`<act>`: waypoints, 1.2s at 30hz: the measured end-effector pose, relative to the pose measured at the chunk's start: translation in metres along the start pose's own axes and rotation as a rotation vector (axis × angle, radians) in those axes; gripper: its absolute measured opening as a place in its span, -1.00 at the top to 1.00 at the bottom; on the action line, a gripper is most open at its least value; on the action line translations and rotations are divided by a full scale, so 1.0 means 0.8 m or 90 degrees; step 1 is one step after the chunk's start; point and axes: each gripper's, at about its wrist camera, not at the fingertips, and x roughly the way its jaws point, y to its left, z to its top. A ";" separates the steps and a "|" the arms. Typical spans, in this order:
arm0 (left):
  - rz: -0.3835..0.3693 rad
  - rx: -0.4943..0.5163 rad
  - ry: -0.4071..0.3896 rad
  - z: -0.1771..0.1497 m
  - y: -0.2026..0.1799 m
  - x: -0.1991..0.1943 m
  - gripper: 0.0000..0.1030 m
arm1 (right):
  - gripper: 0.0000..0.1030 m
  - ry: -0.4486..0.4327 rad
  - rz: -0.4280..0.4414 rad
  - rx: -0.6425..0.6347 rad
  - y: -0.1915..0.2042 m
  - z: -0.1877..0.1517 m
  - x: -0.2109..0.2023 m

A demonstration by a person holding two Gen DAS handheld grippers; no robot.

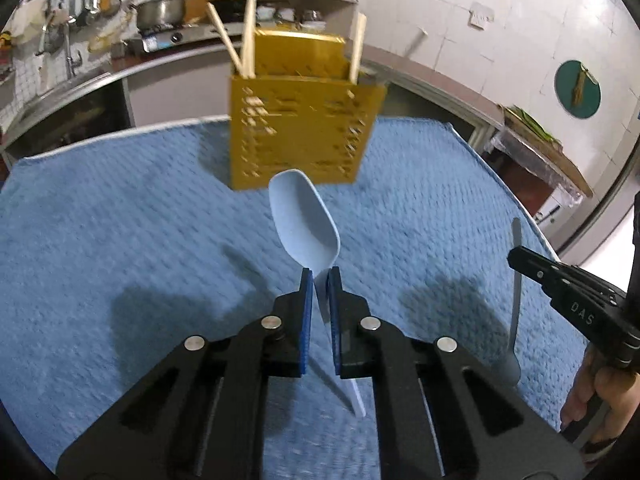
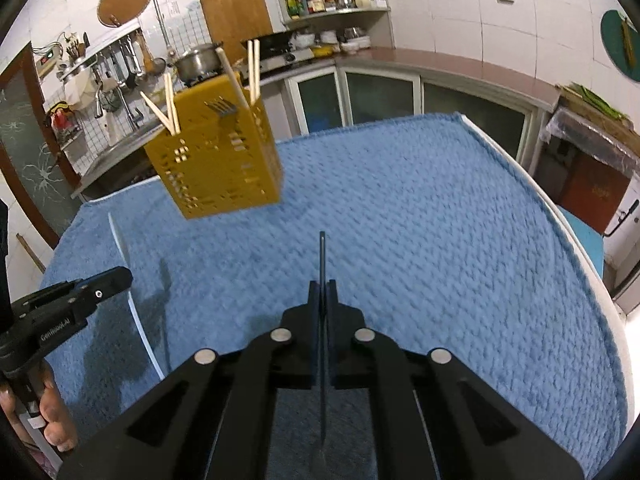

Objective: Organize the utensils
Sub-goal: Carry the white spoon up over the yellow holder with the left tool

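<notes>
Straight ahead of my left gripper point(image 1: 319, 276), clamped on the pale blue spoon point(image 1: 304, 220) bowl-forward, stands the yellow holder point(image 1: 300, 136); my right gripper point(image 2: 322, 292) pinches a dark utensil point(image 2: 322, 264), farther off.

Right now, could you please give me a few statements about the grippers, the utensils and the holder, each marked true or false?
1. The left gripper is shut on a light blue spoon. True.
2. The yellow utensil holder is lying on its side. False: it stands upright on the blue towel.
3. Wooden chopsticks stick up out of the holder. True.
4. The right gripper is open and holds nothing. False: it is shut on a thin dark utensil, seen edge-on.
5. A fork shows at the holder's top. True.
6. The towel is red. False: it is blue.
</notes>
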 end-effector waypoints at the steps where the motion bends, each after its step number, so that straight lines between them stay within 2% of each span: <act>1: 0.004 0.000 -0.005 0.002 0.003 -0.003 0.88 | 0.94 -0.006 0.001 0.000 0.003 0.003 0.000; 5: 0.027 0.010 -0.030 0.015 0.015 -0.010 0.89 | 0.94 -0.021 0.009 -0.003 0.015 0.015 0.001; 7: 0.037 0.015 -0.044 0.023 0.020 -0.015 0.98 | 0.94 -0.031 0.014 -0.005 0.020 0.022 0.001; 12: 0.059 0.036 -0.075 0.050 0.030 -0.028 1.00 | 0.94 -0.076 0.030 -0.008 0.035 0.047 -0.003; 18: 0.065 0.037 -0.079 0.081 0.050 -0.027 1.00 | 0.94 -0.107 0.053 -0.009 0.046 0.077 0.000; 22: 0.043 0.000 -0.007 0.083 0.076 -0.004 1.00 | 0.94 -0.088 0.061 -0.013 0.050 0.088 0.018; 24: 0.046 -0.029 0.036 0.074 0.093 0.016 1.00 | 0.94 -0.073 0.060 -0.017 0.051 0.086 0.032; 31: 0.049 -0.120 0.131 0.034 0.126 0.065 1.00 | 0.94 -0.031 0.040 -0.026 0.049 0.065 0.068; 34: 0.057 -0.161 0.173 0.016 0.129 0.079 0.88 | 0.94 -0.013 0.033 -0.016 0.038 0.062 0.078; 36: 0.075 -0.183 0.194 0.009 0.131 0.087 0.69 | 0.94 -0.006 0.032 -0.014 0.035 0.061 0.082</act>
